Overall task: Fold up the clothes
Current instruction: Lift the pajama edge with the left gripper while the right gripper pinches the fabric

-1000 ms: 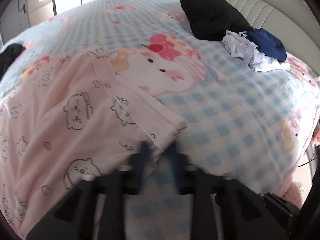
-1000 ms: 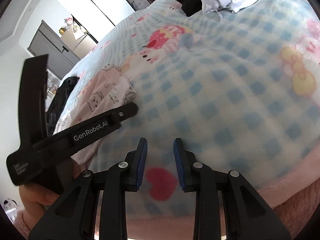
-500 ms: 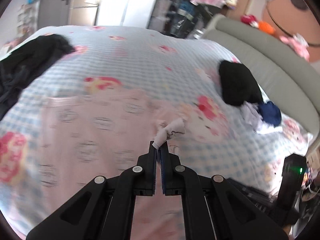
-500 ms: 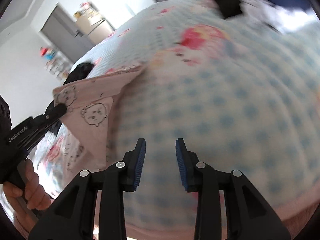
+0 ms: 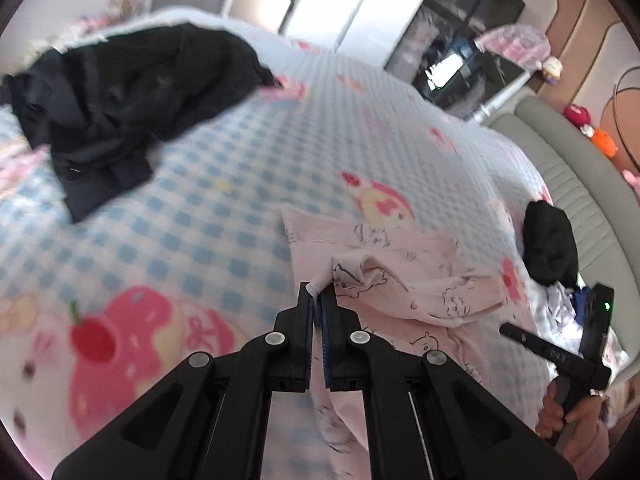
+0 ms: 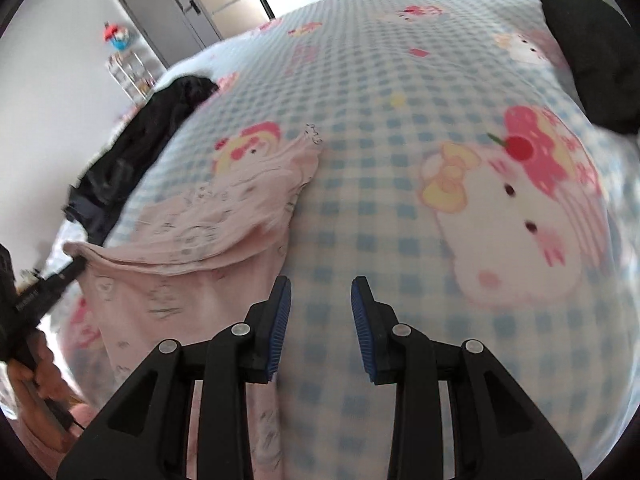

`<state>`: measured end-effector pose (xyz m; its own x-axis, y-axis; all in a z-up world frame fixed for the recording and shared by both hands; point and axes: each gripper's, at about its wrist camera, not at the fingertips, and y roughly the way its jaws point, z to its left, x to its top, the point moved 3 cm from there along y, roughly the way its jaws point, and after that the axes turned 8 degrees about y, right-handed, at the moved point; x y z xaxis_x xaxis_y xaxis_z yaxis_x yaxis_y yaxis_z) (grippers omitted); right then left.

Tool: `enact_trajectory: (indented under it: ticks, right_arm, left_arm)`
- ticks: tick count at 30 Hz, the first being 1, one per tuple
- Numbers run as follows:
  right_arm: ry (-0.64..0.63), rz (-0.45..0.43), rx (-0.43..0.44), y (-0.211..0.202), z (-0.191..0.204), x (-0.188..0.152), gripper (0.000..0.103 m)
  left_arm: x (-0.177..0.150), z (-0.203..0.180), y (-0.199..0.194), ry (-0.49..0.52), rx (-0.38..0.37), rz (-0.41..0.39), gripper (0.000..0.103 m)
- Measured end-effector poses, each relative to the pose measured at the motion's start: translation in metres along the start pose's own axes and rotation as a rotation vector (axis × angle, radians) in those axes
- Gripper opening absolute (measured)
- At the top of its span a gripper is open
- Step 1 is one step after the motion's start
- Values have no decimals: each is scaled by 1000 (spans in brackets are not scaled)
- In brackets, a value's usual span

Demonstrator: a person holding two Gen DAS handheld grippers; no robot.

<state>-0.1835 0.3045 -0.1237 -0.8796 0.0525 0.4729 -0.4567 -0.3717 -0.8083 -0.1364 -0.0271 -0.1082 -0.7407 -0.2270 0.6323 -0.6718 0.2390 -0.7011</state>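
A pale pink garment printed with small bears [image 5: 420,276] lies on the blue-checked bedspread [image 5: 208,200]. My left gripper [image 5: 319,300] is shut on one corner of it and holds that corner lifted, so the cloth hangs folded over itself. In the right wrist view the same pink garment [image 6: 208,216] stretches from the left gripper [image 6: 76,268] at the far left toward the middle. My right gripper [image 6: 320,312] is open and empty, just above the bedspread [image 6: 400,152] beside the garment's right edge.
A black jacket [image 5: 120,92] lies at the bed's far left. A black bundle [image 5: 550,240] and a white and blue clothes pile [image 5: 568,304] lie at the right by the grey padded headboard [image 5: 580,168]. A wardrobe and shelves stand beyond the bed.
My left gripper has closed on the garment's corner, lifted it and carried it over the rest of the cloth. My right gripper has stayed open and moved closer to the garment.
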Motion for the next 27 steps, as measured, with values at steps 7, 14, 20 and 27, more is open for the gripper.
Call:
enact_trajectory:
  ticks: [7,14,20,27]
  right_arm:
    - [-321,-15,-86,48,46,31,32]
    - [-233,-32,-66,66,54,85,33]
    - [-321,1,-2,61,58,87,41]
    - [-515,69,-44,88,76,84,44]
  left_arm:
    - [4,17,36,-4,-60,48,4]
    - [22,25,53,-17,-90,69,4]
    - [17,28,56,-3,-119,75,4]
    - [7,34,62,-12,-118,84,4]
